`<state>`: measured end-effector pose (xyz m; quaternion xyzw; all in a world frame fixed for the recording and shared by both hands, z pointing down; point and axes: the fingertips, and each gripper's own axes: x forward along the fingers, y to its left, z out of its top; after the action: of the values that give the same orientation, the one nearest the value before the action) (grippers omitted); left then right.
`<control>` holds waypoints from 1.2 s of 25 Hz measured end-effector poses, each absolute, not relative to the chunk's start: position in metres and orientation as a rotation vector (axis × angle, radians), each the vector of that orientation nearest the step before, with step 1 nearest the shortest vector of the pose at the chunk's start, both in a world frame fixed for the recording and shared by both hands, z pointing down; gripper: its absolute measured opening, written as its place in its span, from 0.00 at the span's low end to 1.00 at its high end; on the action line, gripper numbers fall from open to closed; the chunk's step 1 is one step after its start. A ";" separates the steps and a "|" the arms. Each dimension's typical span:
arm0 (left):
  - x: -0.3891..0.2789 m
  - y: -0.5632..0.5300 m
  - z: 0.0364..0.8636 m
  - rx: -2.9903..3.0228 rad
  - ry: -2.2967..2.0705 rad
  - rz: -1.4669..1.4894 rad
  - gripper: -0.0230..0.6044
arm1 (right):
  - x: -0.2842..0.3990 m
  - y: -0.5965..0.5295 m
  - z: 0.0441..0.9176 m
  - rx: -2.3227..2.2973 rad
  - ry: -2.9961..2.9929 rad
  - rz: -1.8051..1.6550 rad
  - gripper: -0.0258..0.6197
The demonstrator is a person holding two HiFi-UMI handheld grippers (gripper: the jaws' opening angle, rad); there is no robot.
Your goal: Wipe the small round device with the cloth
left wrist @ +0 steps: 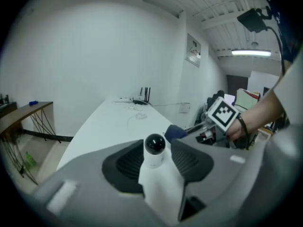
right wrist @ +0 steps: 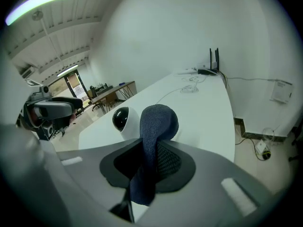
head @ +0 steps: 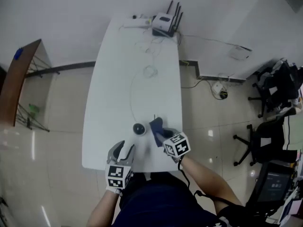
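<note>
My left gripper (head: 125, 150) sits at lower centre of the head view, jaws apart, pinching nothing. My right gripper (head: 163, 136), just right of it, clamps the cloth (right wrist: 154, 141). My left forearm (head: 102, 211) and right forearm (head: 208, 178) rise from the bottom edge.

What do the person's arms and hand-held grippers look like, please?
The left hand-held gripper and right hand-held gripper each have a pale grey shell, black ribbed pads and a white cube printed with black square markers. The forearms are uncovered; the clothing is dark blue, and a black cable runs beside the right one.
</note>
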<state>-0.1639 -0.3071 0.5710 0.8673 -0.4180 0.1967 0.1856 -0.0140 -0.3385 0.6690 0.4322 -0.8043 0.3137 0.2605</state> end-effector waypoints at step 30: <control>-0.115 -0.361 0.646 2.706 -0.652 0.919 0.33 | -0.056 -0.398 0.622 1.307 -2.321 0.771 0.15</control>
<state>-0.1149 -0.3614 0.6464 0.9180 -0.2212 0.3120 0.1050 -0.0564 -0.3982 0.6216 0.4632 -0.8229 0.2735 0.1832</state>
